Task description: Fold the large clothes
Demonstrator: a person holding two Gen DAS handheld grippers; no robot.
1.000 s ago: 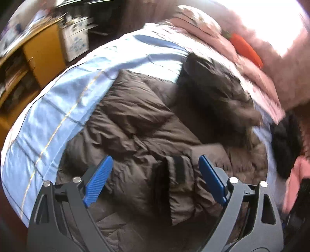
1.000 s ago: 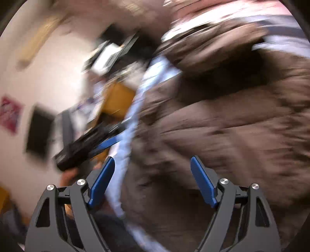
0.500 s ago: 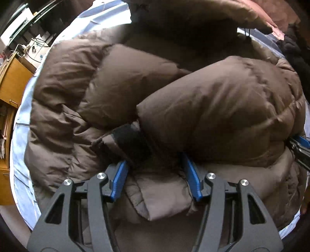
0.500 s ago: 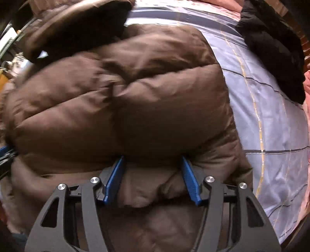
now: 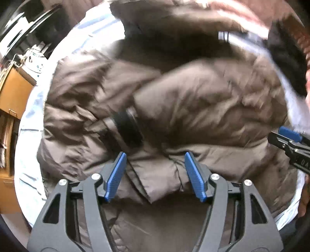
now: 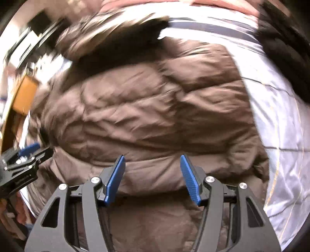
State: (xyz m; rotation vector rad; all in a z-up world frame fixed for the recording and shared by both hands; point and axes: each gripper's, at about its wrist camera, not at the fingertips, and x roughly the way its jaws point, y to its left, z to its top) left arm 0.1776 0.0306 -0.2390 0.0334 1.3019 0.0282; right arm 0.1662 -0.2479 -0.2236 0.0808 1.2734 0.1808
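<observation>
A brown puffer jacket [image 5: 203, 100] lies bunched on the bed, and fills the right wrist view [image 6: 151, 108] too. A sleeve with a black cuff [image 5: 127, 129] lies across its left part. My left gripper [image 5: 155, 161] is open just above the jacket's near hem, nothing between its fingers. My right gripper [image 6: 152, 162] is open over the jacket's near edge, also empty. Each gripper shows in the other's view: the right one at the right edge [image 5: 290, 143], the left one at the left edge [image 6: 21, 162].
The bed has a pale blue checked sheet [image 6: 281, 120]. A black garment [image 5: 286, 58] lies at the far right of the bed. A wooden cabinet [image 5: 13, 93] stands left of the bed. Pink bedding [image 5: 232, 11] lies beyond the jacket.
Both grippers have let go of the jacket's hem and drawn back a little; their jaws are now wider and the fabric has dropped flat. Both views are blurred by motion.
</observation>
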